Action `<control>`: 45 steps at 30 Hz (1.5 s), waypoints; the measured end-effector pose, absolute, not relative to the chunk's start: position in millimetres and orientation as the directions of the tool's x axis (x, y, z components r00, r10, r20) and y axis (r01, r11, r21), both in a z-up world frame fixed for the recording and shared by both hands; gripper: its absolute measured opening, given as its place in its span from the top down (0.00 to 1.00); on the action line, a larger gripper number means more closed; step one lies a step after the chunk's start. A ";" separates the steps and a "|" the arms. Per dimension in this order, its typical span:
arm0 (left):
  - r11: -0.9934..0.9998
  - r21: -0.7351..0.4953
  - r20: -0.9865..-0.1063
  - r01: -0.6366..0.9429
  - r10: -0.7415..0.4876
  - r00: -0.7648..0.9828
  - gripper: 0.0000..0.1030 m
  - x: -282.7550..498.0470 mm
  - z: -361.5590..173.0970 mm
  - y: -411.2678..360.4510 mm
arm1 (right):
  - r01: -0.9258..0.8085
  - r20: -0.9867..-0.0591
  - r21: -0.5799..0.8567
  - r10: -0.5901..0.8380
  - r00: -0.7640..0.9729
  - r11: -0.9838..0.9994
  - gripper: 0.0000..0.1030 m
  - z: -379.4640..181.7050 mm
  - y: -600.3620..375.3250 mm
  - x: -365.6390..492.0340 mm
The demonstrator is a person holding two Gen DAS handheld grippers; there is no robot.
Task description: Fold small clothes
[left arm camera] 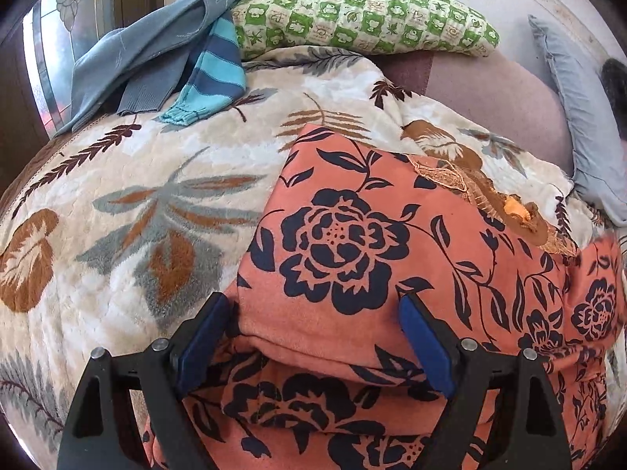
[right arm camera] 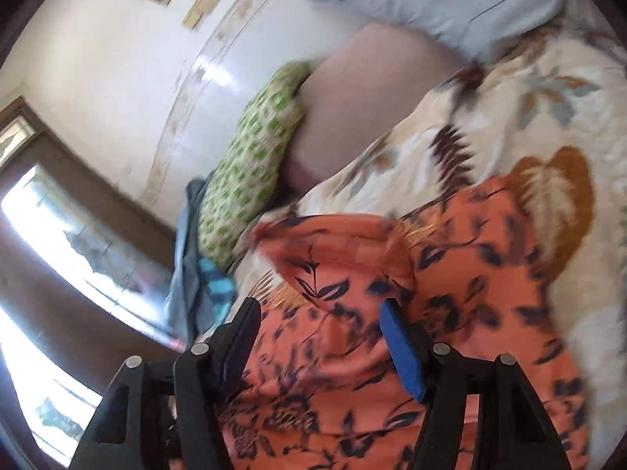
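An orange garment with dark blue flowers [left arm camera: 345, 235] lies partly folded on a leaf-patterned blanket [left arm camera: 137, 196]. My left gripper [left arm camera: 313, 305] points down at it with jaws wide; a folded edge of the garment lies between the blue pads [left arm camera: 427, 348], which do not visibly press on it. In the blurred right wrist view the same garment [right arm camera: 470, 274] spreads under my right gripper [right arm camera: 319, 307]. A raised corner of the cloth stands just ahead of its fingers, and cloth fills the gap between the parted jaws.
A grey-blue garment [left arm camera: 149, 51] and a blue striped one [left arm camera: 215, 74] lie heaped at the blanket's far left. A green checked pillow [left arm camera: 364, 15] sits behind, a pale blue pillow [left arm camera: 580, 117] at right. A window [right arm camera: 78, 235] and a wall border the bed.
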State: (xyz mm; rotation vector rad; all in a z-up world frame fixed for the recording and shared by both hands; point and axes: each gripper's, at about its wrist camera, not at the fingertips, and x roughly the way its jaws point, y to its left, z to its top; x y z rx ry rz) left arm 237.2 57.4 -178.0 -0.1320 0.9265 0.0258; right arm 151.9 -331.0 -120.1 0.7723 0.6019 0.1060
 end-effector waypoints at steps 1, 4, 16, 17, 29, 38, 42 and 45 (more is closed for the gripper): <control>0.993 -0.095 -0.799 -0.077 -0.030 0.601 0.14 237.2 -177.9 55.9 | 0.127 -0.472 0.678 0.296 0.831 0.724 0.35 -119.4 -332.6 149.9; 0.993 -0.089 -0.799 -0.078 -0.024 0.600 0.14 237.5 -178.0 55.5 | 0.084 -0.505 0.647 0.344 0.791 0.758 0.34 -119.3 -319.2 156.5; 0.996 -0.056 -0.802 -0.066 -0.006 0.597 0.14 237.3 -178.4 52.6 | 0.334 -0.712 0.577 0.258 0.653 0.746 0.59 -173.5 -333.8 183.9; 0.996 -0.057 -0.802 -0.068 -0.005 0.597 0.14 237.1 -177.9 52.9 | 0.330 -0.716 0.531 0.205 0.667 0.781 0.59 -165.3 -329.8 181.6; 0.999 0.022 -0.786 -0.027 0.034 0.617 0.14 233.2 -178.1 38.7 | 0.218 -0.652 0.635 0.364 0.665 0.741 0.57 -188.8 -339.1 218.7; 0.999 0.020 -0.790 -0.042 0.041 0.612 0.14 232.7 -178.2 41.9 | 0.228 -0.576 0.682 0.317 0.754 0.695 0.57 -171.8 -368.1 228.3; 0.998 -0.005 -0.787 -0.069 0.038 0.616 0.14 230.0 -174.9 48.5 | 0.174 -0.489 0.748 0.356 0.796 0.640 0.44 -152.0 -377.5 212.3; 0.997 0.018 -0.793 -0.075 0.061 0.607 0.14 228.4 -176.4 48.6 | 0.276 -0.637 0.681 0.362 0.681 0.679 0.44 -170.5 -368.9 215.2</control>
